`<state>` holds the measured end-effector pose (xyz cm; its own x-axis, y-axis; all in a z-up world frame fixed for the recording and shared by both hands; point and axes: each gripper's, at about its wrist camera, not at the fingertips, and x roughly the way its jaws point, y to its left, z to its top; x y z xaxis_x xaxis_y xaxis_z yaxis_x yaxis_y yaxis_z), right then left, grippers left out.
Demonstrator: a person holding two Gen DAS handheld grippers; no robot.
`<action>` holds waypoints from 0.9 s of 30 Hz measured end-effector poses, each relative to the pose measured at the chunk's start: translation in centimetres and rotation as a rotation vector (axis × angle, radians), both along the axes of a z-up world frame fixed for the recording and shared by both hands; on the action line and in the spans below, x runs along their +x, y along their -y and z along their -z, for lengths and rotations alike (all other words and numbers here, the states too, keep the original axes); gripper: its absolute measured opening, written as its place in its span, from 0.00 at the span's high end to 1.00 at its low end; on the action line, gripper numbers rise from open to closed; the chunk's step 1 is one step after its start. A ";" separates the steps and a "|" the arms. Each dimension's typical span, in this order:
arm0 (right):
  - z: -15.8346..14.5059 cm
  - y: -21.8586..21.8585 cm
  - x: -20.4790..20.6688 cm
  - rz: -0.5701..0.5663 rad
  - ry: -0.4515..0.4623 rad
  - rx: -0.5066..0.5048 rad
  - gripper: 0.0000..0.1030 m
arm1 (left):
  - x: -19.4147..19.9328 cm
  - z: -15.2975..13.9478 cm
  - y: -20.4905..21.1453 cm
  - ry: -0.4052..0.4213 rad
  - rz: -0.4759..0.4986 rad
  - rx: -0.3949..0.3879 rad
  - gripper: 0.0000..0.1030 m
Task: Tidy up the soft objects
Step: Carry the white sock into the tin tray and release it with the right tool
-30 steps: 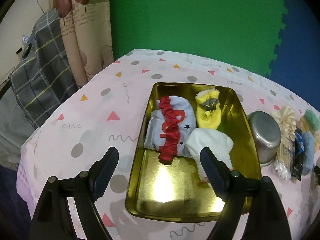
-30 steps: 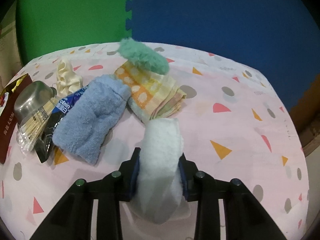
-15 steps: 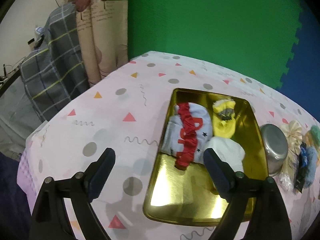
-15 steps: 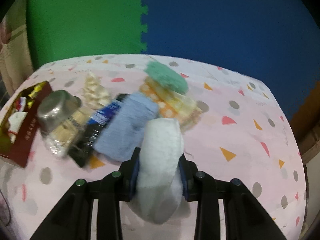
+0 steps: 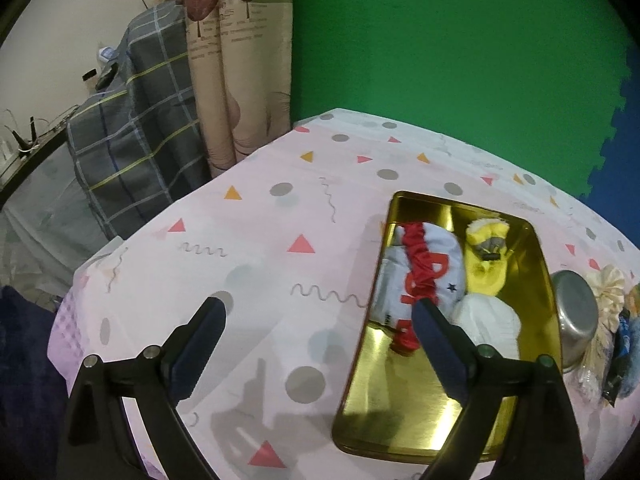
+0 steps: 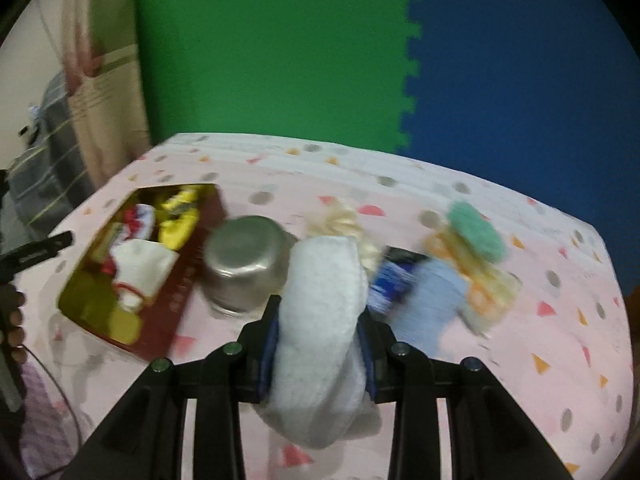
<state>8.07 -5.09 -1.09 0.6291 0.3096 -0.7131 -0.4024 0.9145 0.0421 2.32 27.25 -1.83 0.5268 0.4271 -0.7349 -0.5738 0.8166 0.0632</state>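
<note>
A gold tin tray [image 5: 400, 392] holds a pale blue sock [image 5: 448, 264] with a red scrunchie [image 5: 420, 272] across it, a yellow sock [image 5: 486, 264] and a white sock [image 5: 486, 322]. My left gripper [image 5: 316, 306] hovers over the tablecloth just left of the tray; its jaws are opening with nothing between them. My right gripper [image 6: 320, 308] is shut on a white fluffy cloth [image 6: 320, 280], held above the table. In this blurred view the tray [image 6: 188, 280] lies to the left of that cloth.
An upturned steel bowl [image 6: 244, 264] sits beside the tray. Right of it lie a cream scrunchie [image 6: 340, 220], a blue packet [image 6: 390, 280], a light blue towel [image 6: 432, 300], an orange checked cloth [image 6: 488, 292] and a green fuzzy piece [image 6: 476, 234]. A person's hand [image 6: 12, 320] shows at the left edge.
My left gripper has drawn left off the tray and its jaws have widened. My right gripper has risen and carried the white cloth left, bringing the bowl and tray into its view.
</note>
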 end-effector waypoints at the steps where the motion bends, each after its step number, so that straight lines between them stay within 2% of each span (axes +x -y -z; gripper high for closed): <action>1: -0.2 -0.6 -0.1 -0.015 0.001 0.004 0.67 | 0.0 0.0 -0.2 -0.001 -0.005 -0.002 0.10; 9: -0.6 -6.5 -1.1 -0.155 -0.007 0.020 0.67 | -0.3 0.1 -1.5 -0.006 -0.043 -0.023 0.10; 17: 0.5 -11.8 -1.8 -0.272 -0.051 0.039 0.67 | -1.1 0.2 -4.1 -0.015 -0.121 -0.071 0.10; 27: 1.7 -19.7 -1.9 -0.421 -0.096 0.055 0.67 | -1.8 0.7 -6.7 -0.021 -0.195 -0.087 0.10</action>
